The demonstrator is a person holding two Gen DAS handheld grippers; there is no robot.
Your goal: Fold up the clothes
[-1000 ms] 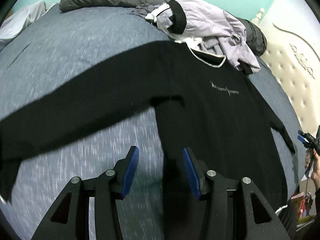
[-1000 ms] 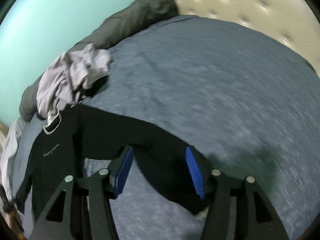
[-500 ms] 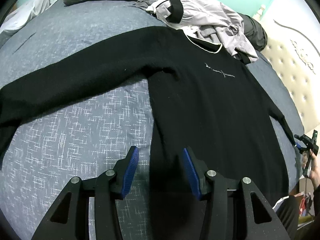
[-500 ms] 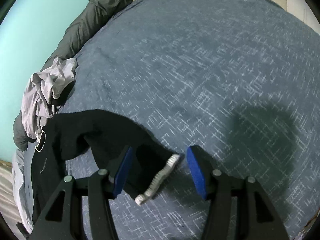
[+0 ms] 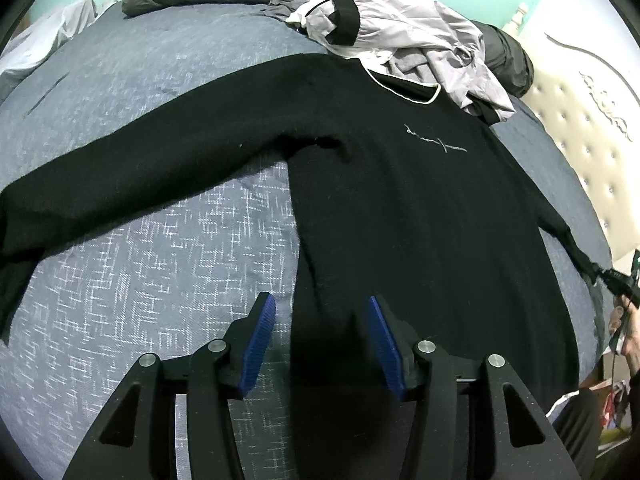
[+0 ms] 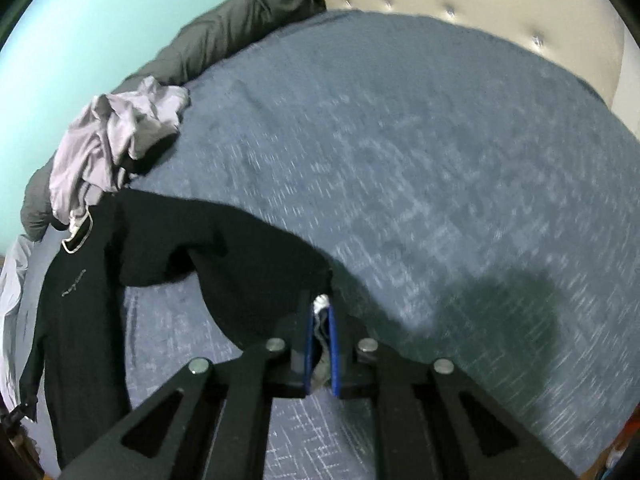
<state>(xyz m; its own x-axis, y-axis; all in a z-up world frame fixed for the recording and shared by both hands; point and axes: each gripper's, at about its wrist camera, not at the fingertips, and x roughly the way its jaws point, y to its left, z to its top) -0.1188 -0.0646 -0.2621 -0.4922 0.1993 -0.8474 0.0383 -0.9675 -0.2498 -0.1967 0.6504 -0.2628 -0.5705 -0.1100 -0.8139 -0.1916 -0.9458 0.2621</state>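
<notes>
The black sweater (image 5: 420,208) lies spread face-up on the bed (image 5: 140,264), collar toward a heap of grey clothing (image 5: 408,40). One sleeve stretches flat across the blue cover. The left gripper (image 5: 320,336) hovers over the sweater's lower side edge, its fingers (image 5: 260,344) apart and pressing on nothing, the cloth's edge lying between them. The right gripper (image 6: 321,344) has its fingers clamped on the cuff (image 6: 321,304) of the other sleeve, which arcs off the bed cover toward the sweater's body.
</notes>
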